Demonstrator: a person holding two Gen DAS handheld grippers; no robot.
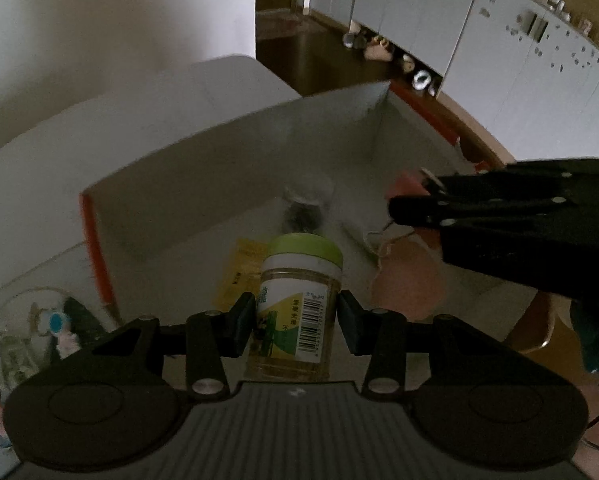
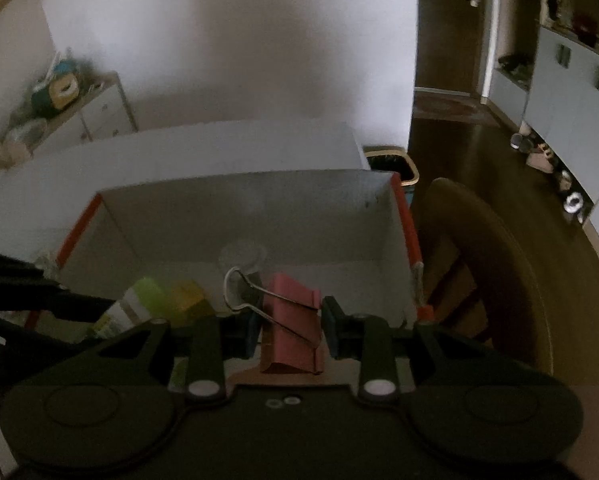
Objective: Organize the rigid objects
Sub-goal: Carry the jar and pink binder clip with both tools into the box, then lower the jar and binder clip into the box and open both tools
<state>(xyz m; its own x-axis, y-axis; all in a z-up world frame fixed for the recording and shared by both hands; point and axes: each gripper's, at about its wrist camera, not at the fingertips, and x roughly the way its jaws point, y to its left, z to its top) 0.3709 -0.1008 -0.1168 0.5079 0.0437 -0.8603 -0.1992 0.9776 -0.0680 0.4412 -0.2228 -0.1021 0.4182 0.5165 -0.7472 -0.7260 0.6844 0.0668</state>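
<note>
Currently: item 1, jar [image 1: 297,304], clear plastic w/ green lid, barcode label, yellowish contents. The left gripper [image 1: 297,318] is pinching it at mid-body, pads [image 1: 241,326] pressing both sides; jar is hanging upright, lid away from the camera, over the near edge of the box [image 1: 227,152]. Probably being gripped at the waist so it goes down standing.

Item 2, pink binder clip [image 2: 293,320], wire handles folded. The right gripper [image 2: 289,330] is clamping it across the body, jaws narrow, one wire loop sticking out on the left. It is hovering above the box's near-right part, just beside the jar. Judging: both pieces are being carried in together for drop-off, neither released yet.

Container: white cardboard box, orange edges, open top, sitting on a white tabletop [image 1: 35,152]. Inside: a yellow packet [image 1: 241,268] lying flat on the floor, a small clear-topped jar w/ dark contents [image 1: 305,210] near the back wall, blurred; cannot tell more. Thin string-like bits at right, unclear.

Outside the box, left: assorted small figurines [image 1: 55,328], not being handled.
</note>
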